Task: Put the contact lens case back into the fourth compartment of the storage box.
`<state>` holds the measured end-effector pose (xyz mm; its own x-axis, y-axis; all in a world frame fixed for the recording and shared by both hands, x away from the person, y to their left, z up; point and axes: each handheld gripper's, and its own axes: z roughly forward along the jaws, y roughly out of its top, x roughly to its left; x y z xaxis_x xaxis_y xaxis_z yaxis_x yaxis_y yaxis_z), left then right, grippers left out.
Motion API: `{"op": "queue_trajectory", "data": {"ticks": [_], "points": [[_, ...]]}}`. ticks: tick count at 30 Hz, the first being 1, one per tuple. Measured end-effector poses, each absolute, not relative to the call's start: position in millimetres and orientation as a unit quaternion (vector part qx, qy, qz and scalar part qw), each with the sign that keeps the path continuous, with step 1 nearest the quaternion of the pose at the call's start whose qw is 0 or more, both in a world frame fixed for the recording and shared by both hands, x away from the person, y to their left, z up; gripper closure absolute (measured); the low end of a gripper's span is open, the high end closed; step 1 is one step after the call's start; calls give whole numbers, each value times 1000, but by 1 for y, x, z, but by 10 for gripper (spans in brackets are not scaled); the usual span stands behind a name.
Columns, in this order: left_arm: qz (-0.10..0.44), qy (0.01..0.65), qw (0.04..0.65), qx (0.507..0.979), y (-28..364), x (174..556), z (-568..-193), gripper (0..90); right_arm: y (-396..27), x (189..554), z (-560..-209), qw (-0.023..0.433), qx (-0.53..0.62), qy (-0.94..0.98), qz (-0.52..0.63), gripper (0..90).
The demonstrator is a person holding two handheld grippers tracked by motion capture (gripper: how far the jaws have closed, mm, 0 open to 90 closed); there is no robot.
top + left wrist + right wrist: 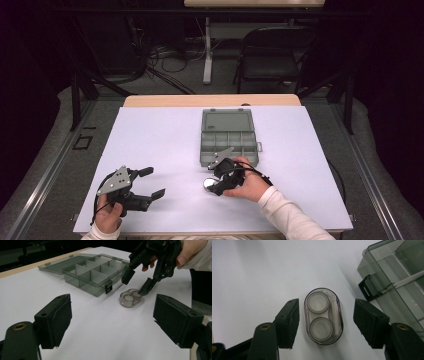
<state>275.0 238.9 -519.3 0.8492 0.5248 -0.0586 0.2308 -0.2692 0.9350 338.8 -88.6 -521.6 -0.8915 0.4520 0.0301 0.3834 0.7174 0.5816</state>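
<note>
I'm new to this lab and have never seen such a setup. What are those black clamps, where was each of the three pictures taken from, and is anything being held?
No robot here: a person holds a hand-operated gripper in each hand. The high view looks down on the white table. The other two pictures come from cameras riding on the grippers, looking along their black fingers.

The left gripper rests open near the table's front edge, holding nothing. The right gripper is open too, its fingers either side of a small clear oval case with two round wells, not visibly touching it. The case lies on the table, just in front of a smoky grey compartment box whose lid lies open behind it. Its compartments look empty.
</note>
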Motion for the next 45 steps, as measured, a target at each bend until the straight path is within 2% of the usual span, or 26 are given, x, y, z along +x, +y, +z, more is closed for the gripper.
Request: {"op": "queue_trajectory", "data": {"ticks": [18,45], "points": [[131,240,552,787,239,275,-520,159,-71,342,-524,55,201,952,226,392],[130,240,548,790,238,276,-520,160,-65,348,-533,46,181,961,202,453]]}}
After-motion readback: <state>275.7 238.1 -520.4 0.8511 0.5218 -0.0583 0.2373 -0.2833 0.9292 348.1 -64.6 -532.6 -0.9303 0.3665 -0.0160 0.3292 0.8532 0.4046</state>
